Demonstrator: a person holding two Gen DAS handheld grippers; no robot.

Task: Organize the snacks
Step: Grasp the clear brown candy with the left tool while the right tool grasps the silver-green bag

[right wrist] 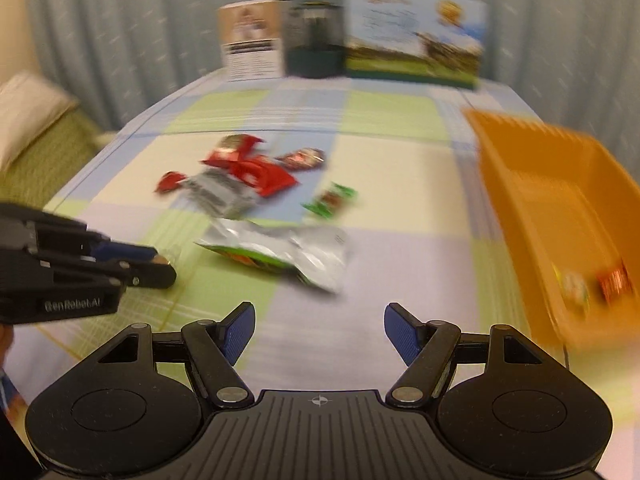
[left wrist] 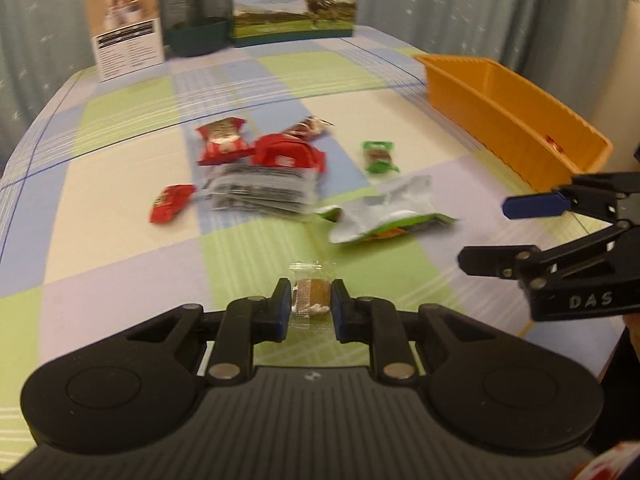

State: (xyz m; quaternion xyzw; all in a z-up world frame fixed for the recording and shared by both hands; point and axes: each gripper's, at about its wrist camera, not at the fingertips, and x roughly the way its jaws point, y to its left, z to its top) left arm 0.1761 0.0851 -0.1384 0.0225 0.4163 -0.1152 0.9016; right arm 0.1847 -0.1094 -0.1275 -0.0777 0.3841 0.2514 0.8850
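My left gripper (left wrist: 311,307) is shut on a small clear-wrapped brown snack (left wrist: 310,300), held just above the checked tablecloth. My right gripper (right wrist: 319,330) is open and empty; it also shows in the left wrist view (left wrist: 484,234), at the right. Loose snacks lie mid-table: red packets (left wrist: 260,150), a silver packet (left wrist: 260,192), a small red packet (left wrist: 170,202), a green bar (left wrist: 379,156) and a silver-green pouch (left wrist: 384,216). An orange bin (right wrist: 552,208) stands at the right and holds two small wrapped snacks (right wrist: 592,284).
At the table's far edge stand a brown-and-white box (left wrist: 126,26), a dark green container (left wrist: 196,14) and a box with a cow picture (left wrist: 296,0). Curtains hang behind. A green cushioned seat (right wrist: 36,152) lies left of the table.
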